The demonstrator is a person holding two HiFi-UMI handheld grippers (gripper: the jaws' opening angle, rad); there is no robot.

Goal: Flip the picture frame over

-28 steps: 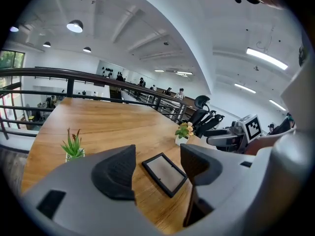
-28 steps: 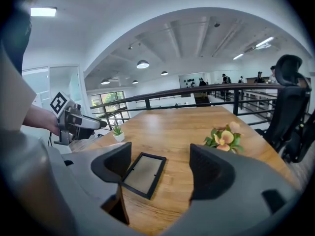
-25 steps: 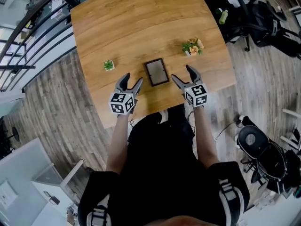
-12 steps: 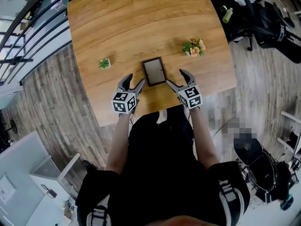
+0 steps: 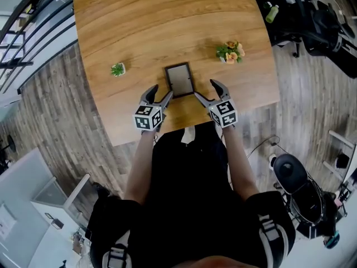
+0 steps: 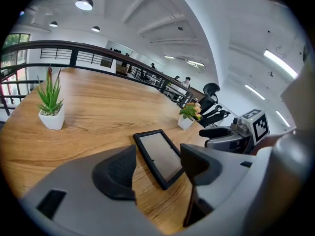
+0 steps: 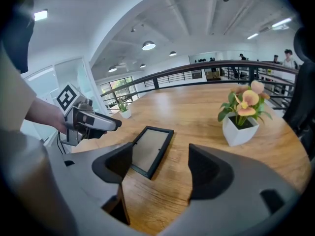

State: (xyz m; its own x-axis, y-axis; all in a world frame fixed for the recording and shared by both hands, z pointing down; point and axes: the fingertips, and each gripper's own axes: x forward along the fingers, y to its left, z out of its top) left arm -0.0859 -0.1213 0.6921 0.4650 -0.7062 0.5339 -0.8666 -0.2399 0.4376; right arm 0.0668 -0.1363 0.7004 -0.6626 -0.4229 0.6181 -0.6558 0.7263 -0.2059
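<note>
Both tools are hovering over the near edge of the worktop (image 5: 167,15), one on each side of the picture frame (image 5: 179,80). The left tool (image 5: 159,92) is holding its jaws spread with nothing pinched, the frame's near corner showing just beyond them. The right tool (image 5: 205,89) is gaping wide and empty too, pointing toward the frame's other near corner. The black frame is lying flat, grey panel up, close to the near edge and about midway along it. A small green plant (image 5: 117,69) is sitting toward the left edge and a flower pot (image 5: 230,52) toward the right edge, both well apart from the frame
</note>
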